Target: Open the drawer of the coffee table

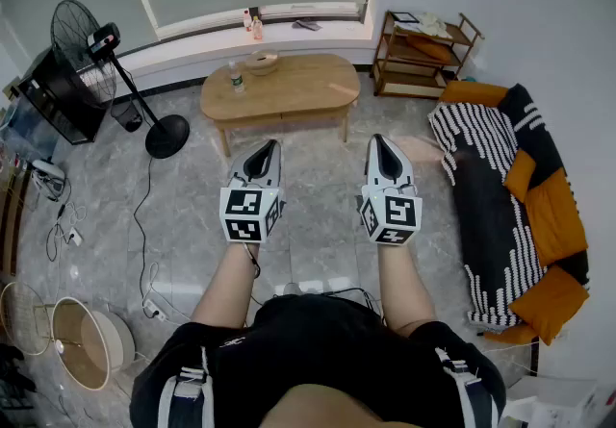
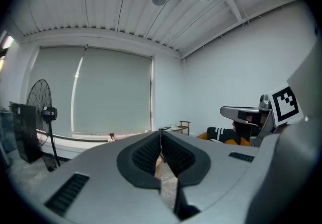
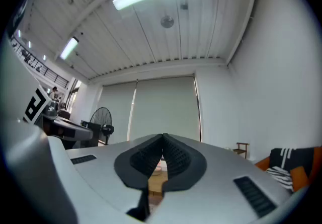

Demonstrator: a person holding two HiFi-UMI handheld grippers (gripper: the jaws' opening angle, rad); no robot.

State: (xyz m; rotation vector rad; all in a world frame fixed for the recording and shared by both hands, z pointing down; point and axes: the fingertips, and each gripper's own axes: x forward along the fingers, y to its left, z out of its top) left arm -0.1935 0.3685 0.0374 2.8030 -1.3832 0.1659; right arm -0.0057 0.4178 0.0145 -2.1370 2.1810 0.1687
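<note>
An oval wooden coffee table (image 1: 289, 85) stands ahead by the window, with a small bottle (image 1: 237, 81) and a bowl (image 1: 261, 61) on top. Its drawer front is not distinguishable from here. My left gripper (image 1: 267, 149) and right gripper (image 1: 380, 144) are held side by side over the floor, well short of the table, pointing toward it. Both are shut with nothing between the jaws. In the left gripper view the left gripper (image 2: 161, 140) has its black pads meeting, and in the right gripper view the right gripper (image 3: 163, 143) shows the same, with a strip of table (image 3: 156, 180) seen below.
A standing fan (image 1: 91, 46) and its base are at the left of the table. A striped and orange sofa (image 1: 510, 195) runs along the right. A wooden shelf (image 1: 423, 51) stands in the back right corner. Cables (image 1: 144, 224) trail on the marble floor at the left.
</note>
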